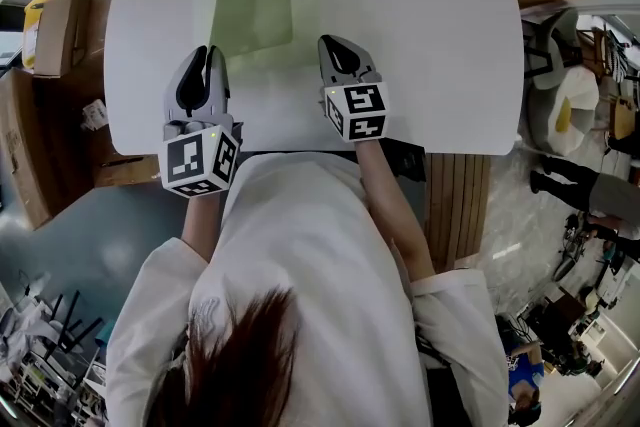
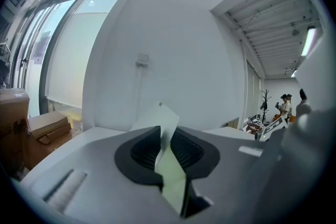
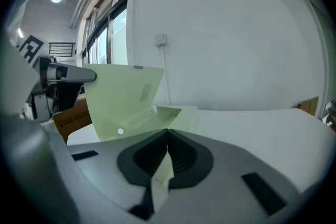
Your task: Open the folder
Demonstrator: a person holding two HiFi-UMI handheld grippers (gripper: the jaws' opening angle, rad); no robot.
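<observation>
Left gripper: fingers slightly apart, upright cover loose between them.
Right gripper: fingers clamp the near edge of the folder.
Folder: on table.

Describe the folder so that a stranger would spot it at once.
Find the big white table; the folder lies on its far left part. It is open, with its cover standing upright between the jaws of the left gripper. It is the only pale green thing on the white top.
</observation>
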